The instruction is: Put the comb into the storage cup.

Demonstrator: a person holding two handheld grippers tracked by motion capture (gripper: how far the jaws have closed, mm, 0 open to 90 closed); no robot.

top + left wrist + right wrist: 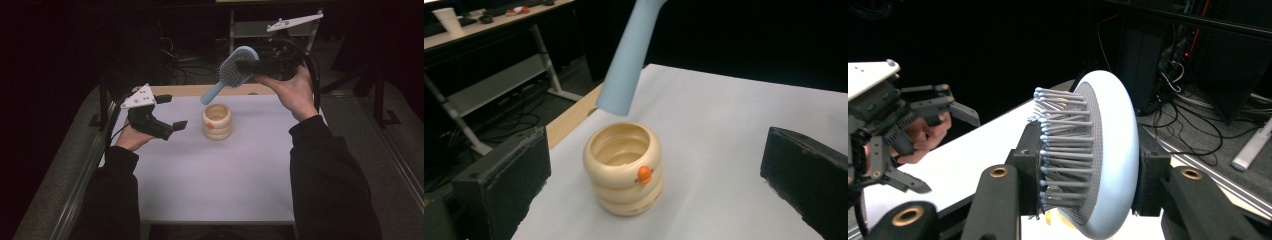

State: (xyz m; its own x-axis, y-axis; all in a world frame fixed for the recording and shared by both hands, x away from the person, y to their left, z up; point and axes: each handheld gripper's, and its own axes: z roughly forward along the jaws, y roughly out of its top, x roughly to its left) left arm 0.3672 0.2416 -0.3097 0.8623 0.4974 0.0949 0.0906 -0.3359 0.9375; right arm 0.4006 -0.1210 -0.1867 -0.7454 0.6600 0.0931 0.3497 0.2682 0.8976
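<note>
Faint print on the cup (624,170) is unreadable.

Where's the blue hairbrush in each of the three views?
High view: hairbrush upper centre, head clamped in the right gripper, handle slanting down toward the cream ringed cup.
Left gripper view: its handle hangs from the top, above the cup.
Right gripper view: its bristled head centre, between the jaws.
Shared landmark: the cup.
</note>
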